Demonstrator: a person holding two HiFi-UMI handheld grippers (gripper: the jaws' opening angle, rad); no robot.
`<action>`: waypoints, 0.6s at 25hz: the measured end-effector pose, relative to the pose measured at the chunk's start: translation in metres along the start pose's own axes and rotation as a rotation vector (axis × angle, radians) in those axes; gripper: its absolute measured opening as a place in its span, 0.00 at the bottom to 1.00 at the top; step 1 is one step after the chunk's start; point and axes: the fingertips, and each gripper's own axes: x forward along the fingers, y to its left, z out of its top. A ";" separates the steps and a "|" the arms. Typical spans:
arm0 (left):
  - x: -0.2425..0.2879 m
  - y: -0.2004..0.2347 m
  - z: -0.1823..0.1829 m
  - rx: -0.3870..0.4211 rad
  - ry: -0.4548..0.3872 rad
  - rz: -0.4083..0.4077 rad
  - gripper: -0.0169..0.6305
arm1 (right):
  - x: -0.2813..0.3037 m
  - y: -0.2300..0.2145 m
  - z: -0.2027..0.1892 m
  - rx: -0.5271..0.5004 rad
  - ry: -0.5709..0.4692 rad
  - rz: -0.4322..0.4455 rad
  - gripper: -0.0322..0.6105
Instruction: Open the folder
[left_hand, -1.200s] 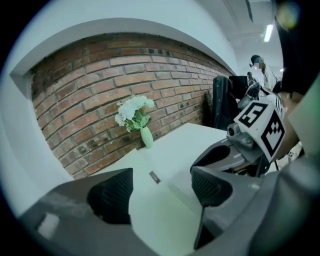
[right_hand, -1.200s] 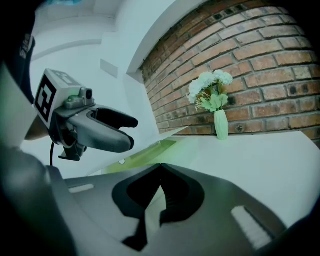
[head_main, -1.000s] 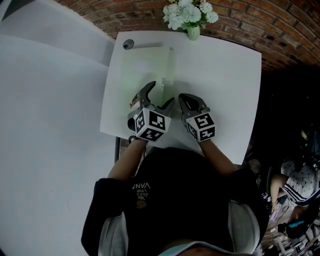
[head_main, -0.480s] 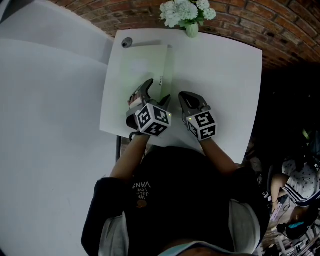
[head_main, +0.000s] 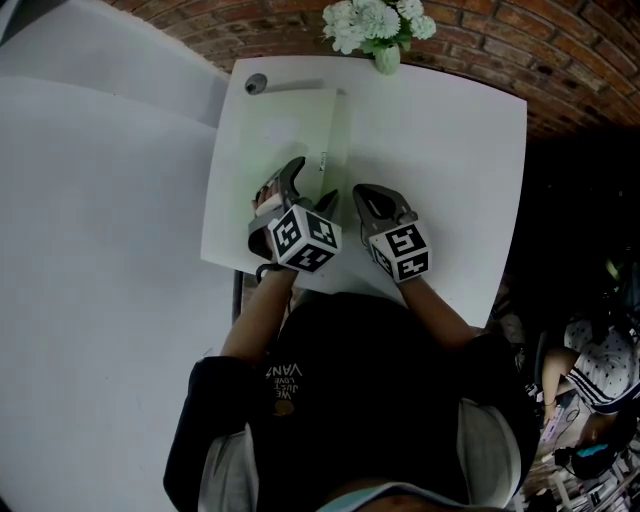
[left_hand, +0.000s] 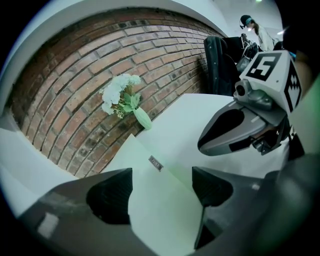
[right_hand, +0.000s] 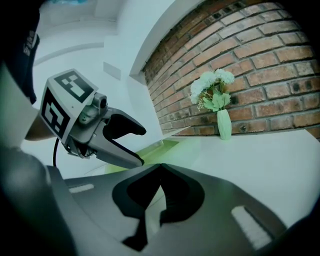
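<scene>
The head view was dim, its white tabletop (head_main: 450, 150) the one bright patch ahead of the fingers (head_main: 292, 178), the dark clothing (head_main: 370, 400) behind them nearly black. Both gripper views bowed strongly and darkened at their rims. Up close the fingers were soft and underexposed; the brick wall (left_hand: 75, 90) beyond them stayed sharp under even, greenish light.

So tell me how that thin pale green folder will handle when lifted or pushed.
The thin pale green folder looks sheet-thin, so its cover will probably flex and droop when lifted by one edge. Lying flat on the smooth white table, it likely slides rather than tips if pushed. Being so thin, it is probably light for its area.
</scene>
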 end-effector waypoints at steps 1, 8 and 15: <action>-0.002 0.001 0.001 -0.005 -0.005 0.000 0.60 | 0.000 0.001 0.000 0.000 0.000 0.003 0.05; -0.014 0.010 0.001 -0.019 -0.031 0.012 0.60 | 0.009 0.014 -0.004 -0.026 0.018 0.037 0.05; -0.029 0.025 -0.001 -0.067 -0.070 0.024 0.60 | 0.018 0.026 -0.006 -0.039 0.032 0.056 0.05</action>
